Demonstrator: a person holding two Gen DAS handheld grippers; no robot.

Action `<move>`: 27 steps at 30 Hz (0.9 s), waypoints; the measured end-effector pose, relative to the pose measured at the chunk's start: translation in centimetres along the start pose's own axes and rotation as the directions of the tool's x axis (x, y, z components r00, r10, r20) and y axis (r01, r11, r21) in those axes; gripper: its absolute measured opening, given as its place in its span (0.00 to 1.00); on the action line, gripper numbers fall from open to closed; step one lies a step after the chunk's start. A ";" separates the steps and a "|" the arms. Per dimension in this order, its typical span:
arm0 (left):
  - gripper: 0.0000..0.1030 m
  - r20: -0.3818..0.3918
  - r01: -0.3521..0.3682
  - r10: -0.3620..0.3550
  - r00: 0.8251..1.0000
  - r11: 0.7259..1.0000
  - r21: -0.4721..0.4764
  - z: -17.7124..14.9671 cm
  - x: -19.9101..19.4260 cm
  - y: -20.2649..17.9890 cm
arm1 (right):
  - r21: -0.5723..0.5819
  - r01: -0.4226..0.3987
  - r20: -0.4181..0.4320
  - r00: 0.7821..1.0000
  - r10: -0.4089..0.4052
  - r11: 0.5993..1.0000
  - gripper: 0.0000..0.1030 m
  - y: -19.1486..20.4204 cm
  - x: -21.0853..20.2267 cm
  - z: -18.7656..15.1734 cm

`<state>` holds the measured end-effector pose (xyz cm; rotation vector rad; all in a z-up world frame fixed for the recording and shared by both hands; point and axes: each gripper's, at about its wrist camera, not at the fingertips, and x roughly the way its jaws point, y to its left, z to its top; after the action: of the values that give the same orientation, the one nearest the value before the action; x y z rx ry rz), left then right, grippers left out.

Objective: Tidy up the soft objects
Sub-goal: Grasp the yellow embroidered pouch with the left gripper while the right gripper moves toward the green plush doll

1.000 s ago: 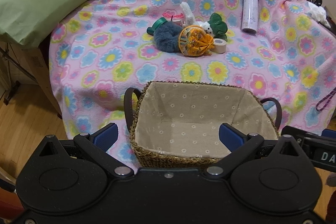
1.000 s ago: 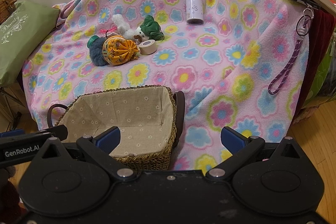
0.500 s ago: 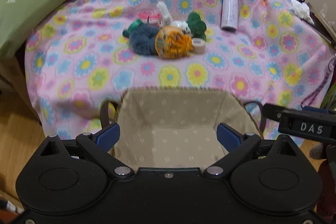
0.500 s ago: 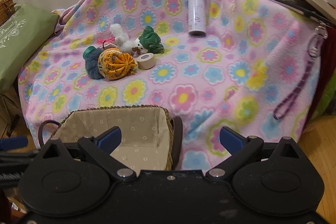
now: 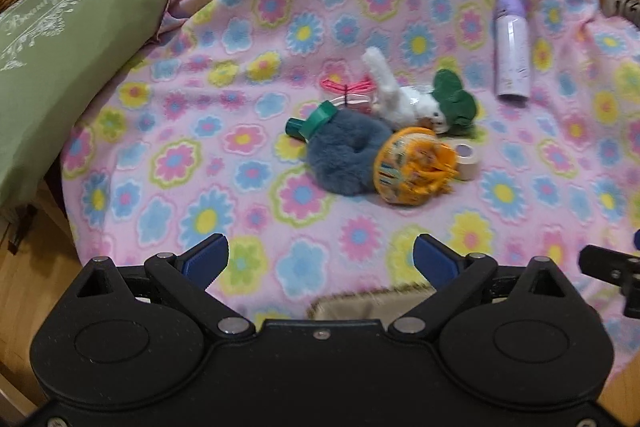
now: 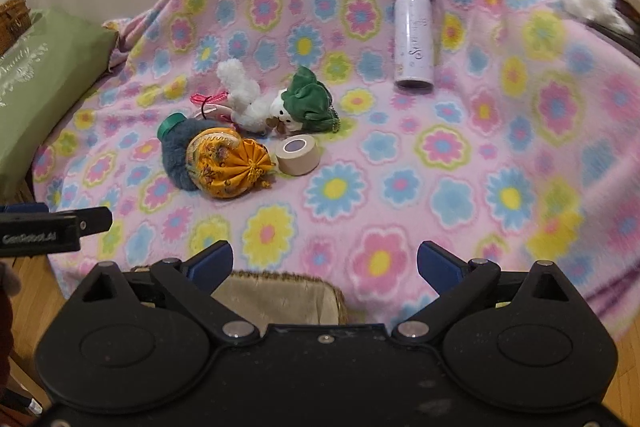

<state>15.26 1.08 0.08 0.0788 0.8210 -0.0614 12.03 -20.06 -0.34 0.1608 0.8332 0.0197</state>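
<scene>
Left gripper (image 5: 320,253): jaws spread wide, nothing between them, just flowered blanket (image 5: 200,131) beyond the tips. Right gripper (image 6: 325,259): same, jaws wide and empty. Both pairs narrowed a touch over the last sec but are still near full spread.

What changed: both grippers have pushed fwd over the basket (image 6: 280,293). A sec ago its whole lined interior filled the lower view; now only the far rim and a strip of lining peek out just under the jaws in both views. So the approach is underway and the pile is closer and larger in view, but no pick has started, and nothing is seen in the visible sliver of basket.

The soft things sit clustered mid-blanket, touching each other: a blue-grey fluffy scrunchie (image 5: 344,163), an orange patterned pouch (image 5: 416,167) leaning on it, and a white plush bunny (image 5: 400,99) against a green plush (image 5: 456,103) behind.

Non-soft bits are mixed in (worth avoiding, I'd judge): a tape roll (image 6: 298,155) just beside the pouch and a teal cap (image 5: 314,121) at the scrunchie's edge. A lilac bottle (image 6: 414,35) stands apart at the back, a green pillow (image 5: 60,67) off to the side.
</scene>
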 end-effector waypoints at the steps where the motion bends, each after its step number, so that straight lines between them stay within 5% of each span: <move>1: 0.93 -0.004 -0.005 0.005 1.000 1.000 0.009 0.4 0.7 0.0 | -0.005 0.005 -0.005 1.000 -0.005 1.000 0.96 0.0 0.6 0.5; 8: 0.93 -0.049 0.029 -0.026 0.998 0.998 0.060 2.3 5.3 -0.5 | -0.043 0.046 -0.033 0.998 -0.047 0.998 0.92 -0.3 6.2 4.2; 17: 0.94 -0.030 0.172 -0.169 0.985 0.972 0.158 3.4 7.4 -4.4 | -0.004 0.070 -0.051 0.996 -0.070 0.998 0.92 -1.6 10.3 6.2; 27: 0.94 -0.089 0.231 -0.223 0.971 0.969 0.090 5.2 11.8 -7.3 | 0.048 0.088 -0.049 0.995 -0.086 0.995 0.91 -3.8 12.1 6.4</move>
<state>26.44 -6.96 -5.37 0.0813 0.9030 -0.3176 24.76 -23.73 -5.56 0.1718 0.8876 -0.0796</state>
